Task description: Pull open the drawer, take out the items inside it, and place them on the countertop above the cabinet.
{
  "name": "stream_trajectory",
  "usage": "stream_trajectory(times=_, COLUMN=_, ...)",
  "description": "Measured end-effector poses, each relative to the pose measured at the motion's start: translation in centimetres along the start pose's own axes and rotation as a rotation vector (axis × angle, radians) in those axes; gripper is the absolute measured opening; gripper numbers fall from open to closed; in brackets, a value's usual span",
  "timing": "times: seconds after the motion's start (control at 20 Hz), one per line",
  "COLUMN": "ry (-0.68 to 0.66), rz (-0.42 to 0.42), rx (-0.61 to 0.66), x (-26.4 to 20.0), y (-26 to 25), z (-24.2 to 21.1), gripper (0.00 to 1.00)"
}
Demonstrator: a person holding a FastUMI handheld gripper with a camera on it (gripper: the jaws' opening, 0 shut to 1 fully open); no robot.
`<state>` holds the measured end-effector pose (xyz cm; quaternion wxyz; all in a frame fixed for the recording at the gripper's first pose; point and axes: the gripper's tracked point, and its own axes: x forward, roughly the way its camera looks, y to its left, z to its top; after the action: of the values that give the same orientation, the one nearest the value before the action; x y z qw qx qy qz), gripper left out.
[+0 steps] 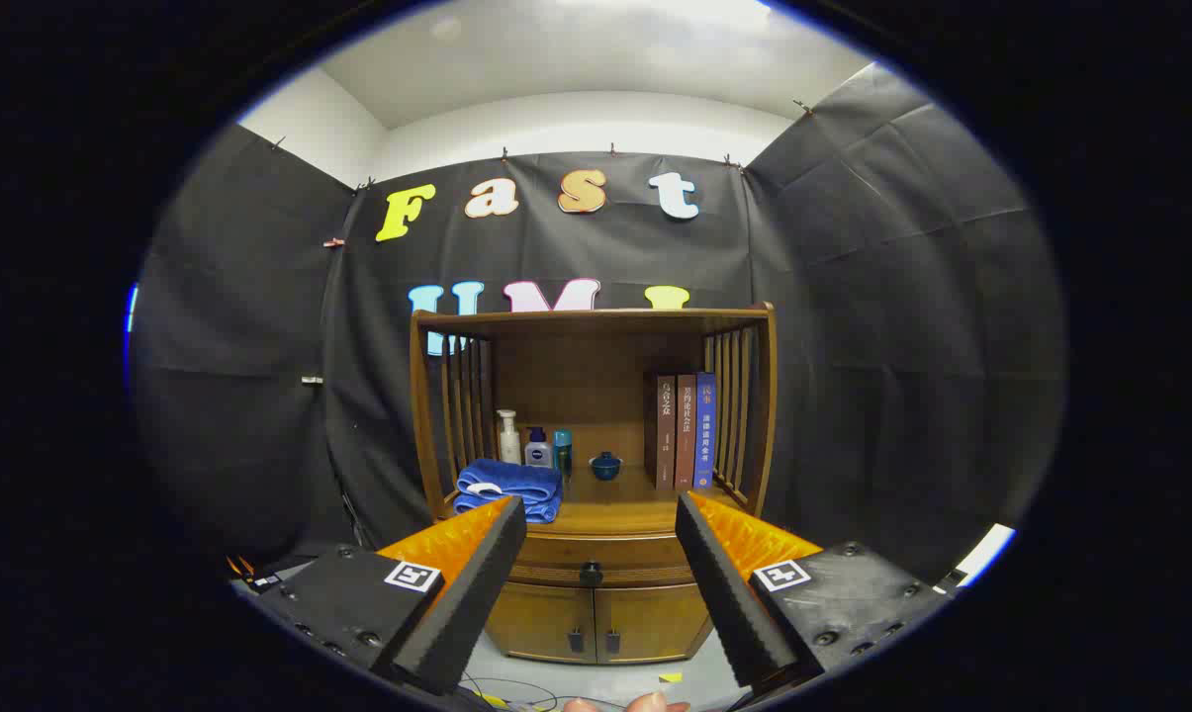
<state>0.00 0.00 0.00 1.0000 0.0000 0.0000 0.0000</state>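
Jaws stand wide apart on the gripper (600, 514), holding nothing. Between and beyond the fingers sits the cabinet (596, 613), its drawer (596, 566) shut, with a dark knob (591, 572) at its middle. On the countertop (610, 514) lie a blue towel (509, 489) at left, bottles (534, 445), a small bowl (605, 466) and books (685, 430) at right.

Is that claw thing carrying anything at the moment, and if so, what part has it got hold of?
Nothing is held. The gripper has its jaws wide apart with only air between them, short of the wooden cabinet. The drawer knob lies beyond them, untouched, and the drawer looks closed.
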Motion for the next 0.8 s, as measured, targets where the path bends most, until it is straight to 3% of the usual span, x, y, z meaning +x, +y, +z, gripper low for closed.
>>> stream_trajectory(times=0.8, ry=0.014, rz=-0.005, rx=0.007, x=-0.54, y=-0.16, z=-0.21, gripper=0.99)
